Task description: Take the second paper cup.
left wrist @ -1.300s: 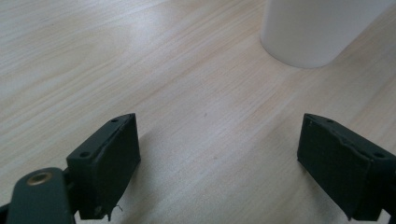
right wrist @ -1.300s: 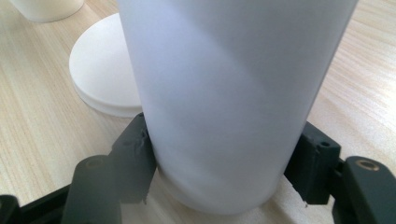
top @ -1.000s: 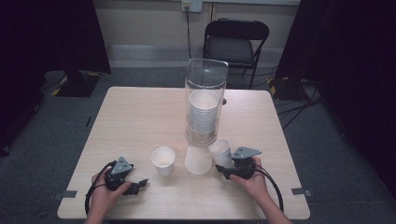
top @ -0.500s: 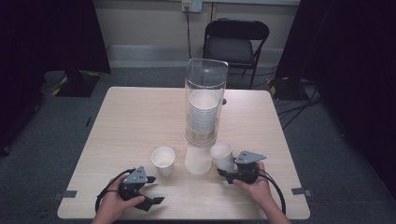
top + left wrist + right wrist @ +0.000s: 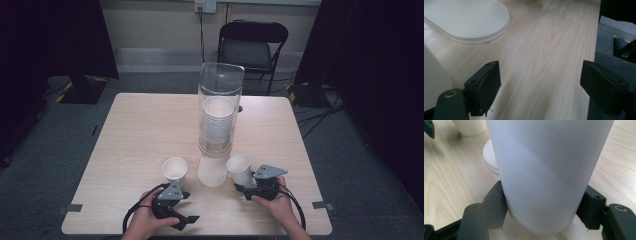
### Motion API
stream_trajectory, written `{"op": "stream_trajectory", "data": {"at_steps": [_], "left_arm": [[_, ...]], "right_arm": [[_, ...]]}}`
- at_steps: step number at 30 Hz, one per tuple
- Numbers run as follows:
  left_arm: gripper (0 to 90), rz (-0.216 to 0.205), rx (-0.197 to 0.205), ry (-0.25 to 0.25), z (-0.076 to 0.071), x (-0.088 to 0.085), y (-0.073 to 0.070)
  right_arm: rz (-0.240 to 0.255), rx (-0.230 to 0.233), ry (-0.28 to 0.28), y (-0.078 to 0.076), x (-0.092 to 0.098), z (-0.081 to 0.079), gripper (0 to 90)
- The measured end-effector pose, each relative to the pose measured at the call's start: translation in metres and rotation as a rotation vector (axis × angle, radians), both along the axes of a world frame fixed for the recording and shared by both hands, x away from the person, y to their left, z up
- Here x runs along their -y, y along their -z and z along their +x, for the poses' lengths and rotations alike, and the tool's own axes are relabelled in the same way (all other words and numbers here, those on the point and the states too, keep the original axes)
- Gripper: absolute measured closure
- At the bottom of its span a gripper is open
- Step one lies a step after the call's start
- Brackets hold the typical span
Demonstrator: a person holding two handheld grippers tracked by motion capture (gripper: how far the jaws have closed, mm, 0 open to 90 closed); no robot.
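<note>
- White paper cup sat upright near the table's front edge, pinched by the right gripper, jaws on both sides.
- Left gripper spread wide, nothing between the jaws, low over bare wood.
- Second cup stood just ahead of it.
- Clear dispenser stood between the cups.

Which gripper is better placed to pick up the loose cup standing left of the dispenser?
Left. The left gripper is open, empty and just below that paper cup. The right gripper is already clamped on another cup.
</note>
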State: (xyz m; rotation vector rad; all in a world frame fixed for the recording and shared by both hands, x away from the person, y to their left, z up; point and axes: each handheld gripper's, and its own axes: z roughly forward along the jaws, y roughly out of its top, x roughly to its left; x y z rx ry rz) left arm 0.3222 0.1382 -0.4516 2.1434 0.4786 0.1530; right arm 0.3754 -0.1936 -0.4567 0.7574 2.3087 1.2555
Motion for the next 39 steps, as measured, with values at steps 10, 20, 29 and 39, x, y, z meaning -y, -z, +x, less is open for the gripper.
{"op": "stream_trajectory", "data": {"at_steps": [10, 20, 29, 39], "left_arm": [[16.6, -0.092, 0.030, -0.036, 0.008, 0.039, -0.009], [16.9, -0.153, 0.075, -0.051, 0.025, 0.079, -0.018], [17.1, -0.157, 0.077, -0.043, 0.032, 0.092, -0.018], [19.6, -0.169, 0.093, -0.026, 0.032, 0.100, -0.023]], "right_arm": [[-0.031, 0.001, -0.027, 0.002, -0.002, -0.003, 33.9], [-0.086, 0.006, -0.082, 0.004, -0.008, -0.008, 33.9], [-0.094, -0.001, -0.096, 0.004, -0.007, -0.009, 33.8], [-0.137, -0.026, -0.080, 0.006, -0.008, -0.009, 23.6]]}}
